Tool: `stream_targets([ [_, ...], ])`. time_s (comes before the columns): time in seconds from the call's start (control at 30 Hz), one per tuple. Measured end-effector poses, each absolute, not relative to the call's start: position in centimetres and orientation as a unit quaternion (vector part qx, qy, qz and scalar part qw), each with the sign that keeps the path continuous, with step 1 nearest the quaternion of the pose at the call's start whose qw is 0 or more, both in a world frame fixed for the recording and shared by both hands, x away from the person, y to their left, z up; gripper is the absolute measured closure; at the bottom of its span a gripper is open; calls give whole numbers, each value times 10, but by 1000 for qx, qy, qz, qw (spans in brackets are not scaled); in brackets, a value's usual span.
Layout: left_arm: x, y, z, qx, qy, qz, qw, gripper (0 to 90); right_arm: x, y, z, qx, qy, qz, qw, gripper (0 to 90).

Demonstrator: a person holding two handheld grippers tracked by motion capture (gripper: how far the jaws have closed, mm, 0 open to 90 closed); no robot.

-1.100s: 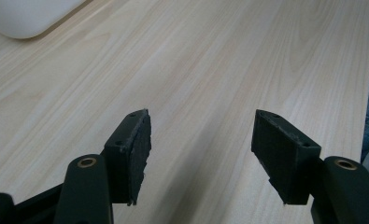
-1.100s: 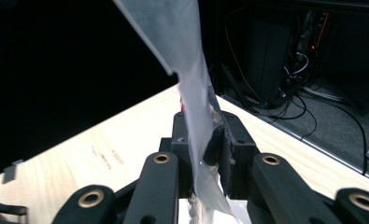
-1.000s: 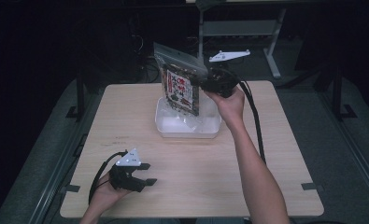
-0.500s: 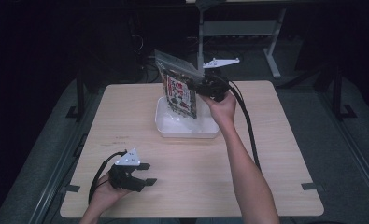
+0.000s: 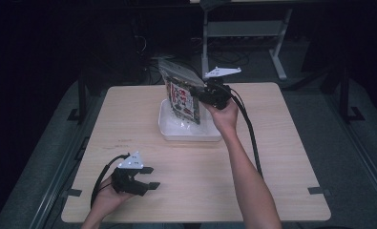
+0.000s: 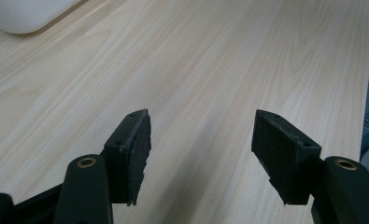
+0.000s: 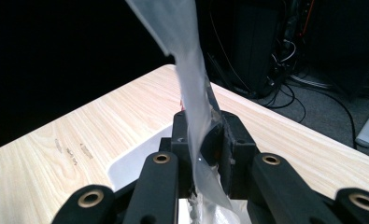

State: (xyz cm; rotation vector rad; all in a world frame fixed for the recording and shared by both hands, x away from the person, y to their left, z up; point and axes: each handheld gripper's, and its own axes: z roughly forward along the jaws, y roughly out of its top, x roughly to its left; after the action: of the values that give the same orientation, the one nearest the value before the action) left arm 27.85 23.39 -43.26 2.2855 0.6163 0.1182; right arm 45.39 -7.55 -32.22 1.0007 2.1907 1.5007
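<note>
A clear plastic bag [image 5: 182,94] with a red, white and black printed pack inside hangs over the white tray [image 5: 169,133] at mid table. My right gripper [image 5: 199,93] is shut on the bag's right edge; in the right gripper view the clear plastic bag [image 7: 191,88] is pinched between the black pads [image 7: 184,140] and rises past them. The bag's lower end reaches down into the tray. My left gripper [image 5: 152,177] rests near the table's front left, open, with nothing between its pads [image 6: 131,154], only bare wood.
The light wooden table [image 5: 281,157] has bare surface right of and in front of the tray. A tray corner [image 6: 23,16] lies far ahead of the left gripper. Behind the table stand a grey desk frame [image 5: 272,43] and cables on a dark floor.
My right gripper has come down with the bag, so the bag's lower end now sits lower over the tray. The left gripper has stayed where it was.
</note>
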Motion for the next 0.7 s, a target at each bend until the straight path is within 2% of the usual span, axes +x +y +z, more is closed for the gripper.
stream_targets([
  [0.7,280,235,-432,890,245,41,383,359,457,-82,-335,350,775,508,136,775],
])
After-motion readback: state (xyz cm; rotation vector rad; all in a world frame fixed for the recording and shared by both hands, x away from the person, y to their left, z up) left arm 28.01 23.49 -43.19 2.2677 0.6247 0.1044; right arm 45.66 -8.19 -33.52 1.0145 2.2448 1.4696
